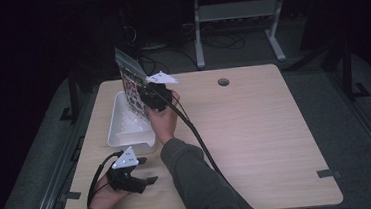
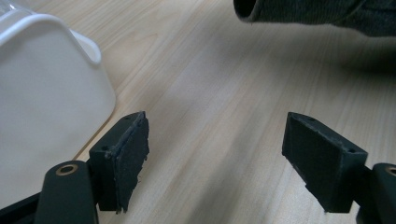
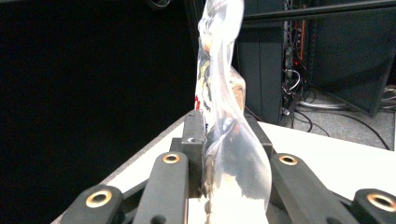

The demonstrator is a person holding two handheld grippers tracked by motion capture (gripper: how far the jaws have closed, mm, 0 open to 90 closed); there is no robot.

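- My right claw (image 1: 148, 93) is clamped on a clear bag (image 1: 132, 81) with a printed card inside, and holds it upright above the far end of the white tray (image 1: 116, 121).
- In the right gripper view the bag (image 3: 224, 116) rises straight up from between my two jaws, its crinkled plastic pinched there at the lower edge and bulging just above the grip.
- From the high view the bag stands on the left side of my right claw, touching it, its top corner tilted away toward the far left.
- My right hand (image 1: 164, 121) wraps the right claw's body, and its cable (image 1: 196, 134) trails back along my sleeve (image 1: 200, 183).
- The tray sits on the left part of the bench (image 1: 256, 139), its long side running away from me; the bag's lower edge hangs over or just inside the tray, and I cannot tell whether it touches.
- My left claw (image 1: 146, 170) is released, jaws spread wide with nothing between them, low over the bench near its front edge.
- In the left gripper view the tray's near corner (image 2: 56, 93) stands just beside my left jaw, apart from it, with bare bench (image 2: 215, 107) between the two jaws.
- The left claw is well apart from the bag.
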